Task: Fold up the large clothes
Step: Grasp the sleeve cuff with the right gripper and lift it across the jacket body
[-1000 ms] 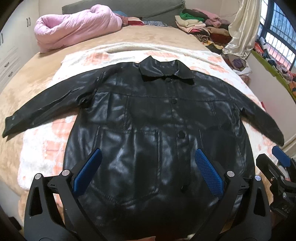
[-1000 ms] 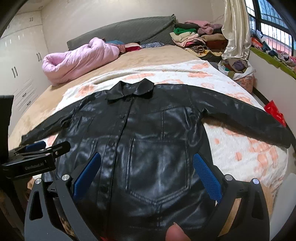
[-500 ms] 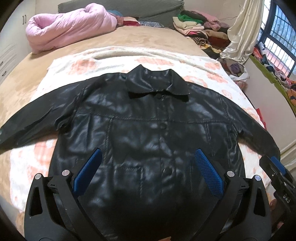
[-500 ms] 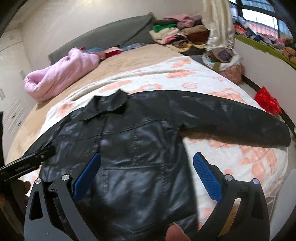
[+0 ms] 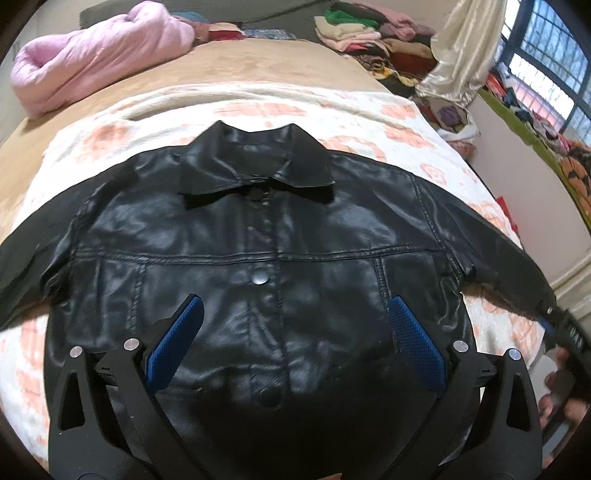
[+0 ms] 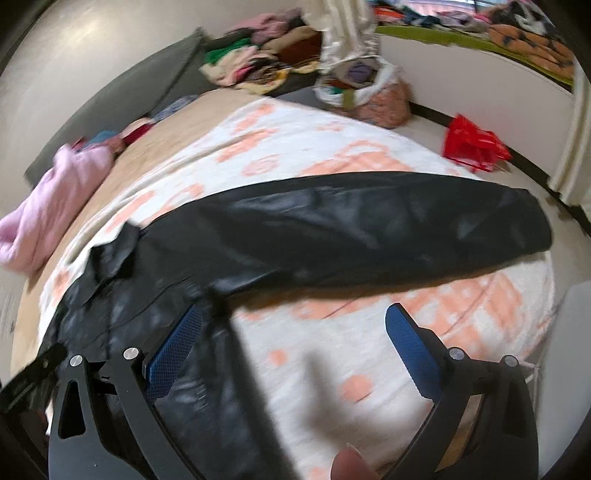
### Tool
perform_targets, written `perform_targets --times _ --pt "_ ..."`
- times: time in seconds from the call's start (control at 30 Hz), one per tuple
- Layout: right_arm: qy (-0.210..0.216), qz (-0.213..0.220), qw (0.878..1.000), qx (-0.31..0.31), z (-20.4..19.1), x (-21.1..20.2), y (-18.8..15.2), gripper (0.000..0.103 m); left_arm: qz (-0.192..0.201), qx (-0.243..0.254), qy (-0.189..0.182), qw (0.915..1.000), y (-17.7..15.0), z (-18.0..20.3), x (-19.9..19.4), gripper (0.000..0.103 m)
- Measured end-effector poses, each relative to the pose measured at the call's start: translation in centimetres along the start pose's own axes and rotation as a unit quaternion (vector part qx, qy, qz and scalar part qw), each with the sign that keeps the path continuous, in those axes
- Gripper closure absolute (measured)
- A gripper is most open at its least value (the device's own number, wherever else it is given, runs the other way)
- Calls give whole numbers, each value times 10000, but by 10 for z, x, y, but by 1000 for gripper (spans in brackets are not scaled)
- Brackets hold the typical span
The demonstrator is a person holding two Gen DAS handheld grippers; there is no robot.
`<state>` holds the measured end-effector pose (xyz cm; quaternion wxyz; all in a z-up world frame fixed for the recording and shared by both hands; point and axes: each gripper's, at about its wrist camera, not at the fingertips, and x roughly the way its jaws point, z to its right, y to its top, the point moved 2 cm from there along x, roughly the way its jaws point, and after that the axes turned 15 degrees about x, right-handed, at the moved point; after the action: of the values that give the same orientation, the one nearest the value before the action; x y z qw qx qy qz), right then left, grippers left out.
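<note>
A black leather jacket [image 5: 266,243] lies flat and buttoned on a white blanket with orange flowers [image 5: 258,107], collar away from me and both sleeves spread out. My left gripper [image 5: 291,310] hovers open over the jacket's chest, nothing between its blue pads. In the right wrist view the jacket's right sleeve [image 6: 369,236] stretches across the blanket [image 6: 332,155] toward the bed's edge. My right gripper [image 6: 293,321] is open above the blanket below that sleeve, its left pad near the armpit. This view is blurred. The other gripper [image 5: 565,328] shows at the left wrist view's right edge.
A pink quilt [image 5: 96,48] lies rolled at the bed's far left. Piles of folded clothes [image 5: 373,33] sit at the far right. A cream curtain [image 5: 461,55], a bag of clothes [image 6: 365,92] and a red plastic bag [image 6: 472,144] stand on the floor right of the bed.
Both grippers moved forward over the jacket. The left one went from hem to chest. The right one swung right, from the front pocket to the right sleeve. Both stayed open.
</note>
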<state>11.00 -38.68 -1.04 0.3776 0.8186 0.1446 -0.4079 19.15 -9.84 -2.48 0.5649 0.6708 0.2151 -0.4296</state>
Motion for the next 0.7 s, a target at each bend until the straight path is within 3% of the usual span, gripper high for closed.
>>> perform_targets --times 0.4,0.7 --pt "-663 119 9888 1329 84 40 58 4 -198 257 10 9995 19 12 40 9" --pt "-1187 74 9618 2464 140 57 63 4 -294 206 69 9993 30 9 59 9"
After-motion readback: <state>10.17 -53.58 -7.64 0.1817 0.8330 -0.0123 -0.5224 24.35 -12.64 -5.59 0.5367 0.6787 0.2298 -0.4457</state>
